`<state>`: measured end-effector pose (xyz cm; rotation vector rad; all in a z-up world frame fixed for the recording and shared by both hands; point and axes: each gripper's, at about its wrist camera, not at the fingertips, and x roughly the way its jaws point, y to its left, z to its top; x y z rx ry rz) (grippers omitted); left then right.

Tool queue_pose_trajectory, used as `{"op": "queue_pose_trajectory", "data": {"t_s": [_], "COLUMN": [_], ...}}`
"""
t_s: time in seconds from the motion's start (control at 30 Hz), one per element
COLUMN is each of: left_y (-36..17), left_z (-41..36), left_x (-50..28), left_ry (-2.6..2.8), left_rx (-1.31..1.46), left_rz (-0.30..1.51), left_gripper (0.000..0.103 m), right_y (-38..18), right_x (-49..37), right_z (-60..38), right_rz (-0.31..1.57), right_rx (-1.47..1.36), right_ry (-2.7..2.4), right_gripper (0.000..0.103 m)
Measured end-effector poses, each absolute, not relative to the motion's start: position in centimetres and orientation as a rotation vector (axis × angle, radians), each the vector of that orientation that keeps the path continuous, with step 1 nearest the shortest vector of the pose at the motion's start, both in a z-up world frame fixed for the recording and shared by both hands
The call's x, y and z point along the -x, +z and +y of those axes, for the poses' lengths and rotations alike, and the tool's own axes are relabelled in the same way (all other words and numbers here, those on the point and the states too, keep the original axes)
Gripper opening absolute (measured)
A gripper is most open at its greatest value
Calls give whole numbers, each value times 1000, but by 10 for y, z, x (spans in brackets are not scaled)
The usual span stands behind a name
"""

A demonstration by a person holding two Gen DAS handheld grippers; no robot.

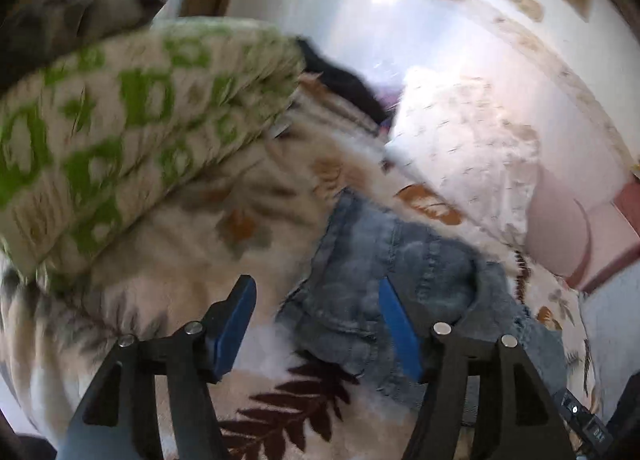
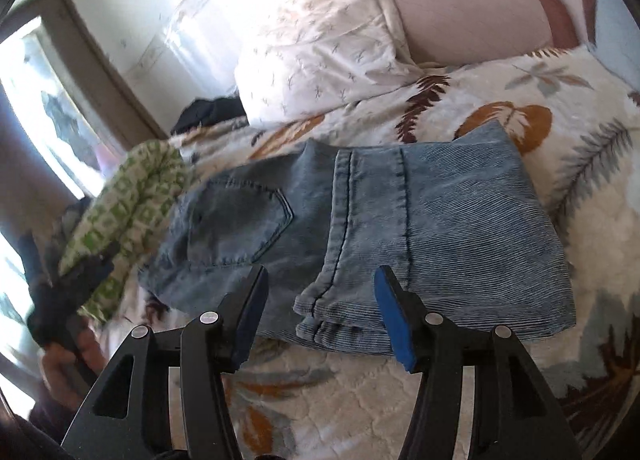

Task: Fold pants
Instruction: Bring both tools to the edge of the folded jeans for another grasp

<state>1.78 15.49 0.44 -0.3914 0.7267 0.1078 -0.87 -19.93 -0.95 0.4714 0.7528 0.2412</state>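
Right tongs [image 2: 320,310] sit wide open, holding nothing; blue pads straddle the near hem of the jeans [image 2: 360,228], but contact can't be confirmed from this angle. Left tongs [image 1: 316,322] are equally wide open and empty, hovering over the bedspread [image 1: 168,268] with one pad over the denim edge; that view is motion-blurred, so touching or not, I can't tell.

Progress, my read: mostly done. The jeans lie on the bedspread as a compact stacked bundle: leg section with hem [image 2: 320,328] laid across the seat, back pocket [image 2: 240,224] face up on the layer beneath. Edges look roughly squared. What's left is probably one more fold in half, or just smoothing and letting go. Can't say which is intended.

Just beside the bundle, on its pocket side: a green-patterned folded cloth [image 2: 132,196], touching or nearly so. Further back: a white pillow [image 2: 320,52], a pinkish bolster [image 2: 472,8] behind it, a dark garment [image 2: 212,110] near the wall.
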Motion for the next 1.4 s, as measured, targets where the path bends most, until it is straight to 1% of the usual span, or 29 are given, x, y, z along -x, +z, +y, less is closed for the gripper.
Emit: {"op": "queue_pose_trajectory", "data": {"t_s": [0.13,0.3,0.47,0.6,0.63,0.7,0.77,0.83,0.87,1.0,1.1,1.2,1.23,1.3,1.33,1.37,1.4], "left_y": [-12,-20,-22,-18,-16,-14,-20,-32,-40,-45,-47,-46,-46,-45,-45,-44,-44], "left_z": [150,167,171,169,169,167,163,159,156,141,144,148,148,146,144,144,144], "left_x": [-26,-21,-27,-33,-33,-36,-45,-54,-59,-63,-63,-63,-62,-62,-62,-62,-62], "left_ry": [160,171,127,136,134,158,203,199,193,215,215,212,213,215,213,212,213], "left_rx": [335,443,469,423,420,372,303,285,275,173,185,227,229,223,223,225,231], "left_rz": [826,851,853,834,821,810,830,893,926,927,926,919,916,909,903,899,897], "left_gripper": [68,68,68,69,69,76,76,76,76,84,84,83,83,79,74,72,69], "right_y": [-12,-10,31,49,47,35,14,-4,-8,-28,-29,-11,4,40,56,69,79], "right_x": [2,-4,-31,-64,-74,-87,-91,-86,-84,-64,-65,-88,-95,-111,-120,-131,-142], "right_z": [-194,-185,-155,-123,-114,-101,-89,-79,-77,-67,-64,-64,-63,-53,-43,-32,-20], "right_rz": [817,841,826,873,903,956,1002,1037,1045,1054,1075,1192,1166,1085,1061,1048,1042], "right_rx": [-446,-434,-365,-305,-293,-263,-246,-234,-226,-189,-146,-149,-162,-126,-101,-83,-67], "right_ry": [151,120,183,231,220,177,160,161,159,143,153,195,226,275,315,366,416], "right_gripper": [54,54,54,54,54,54,54,54,54,54,55,55,55,55,56,60,66]}}
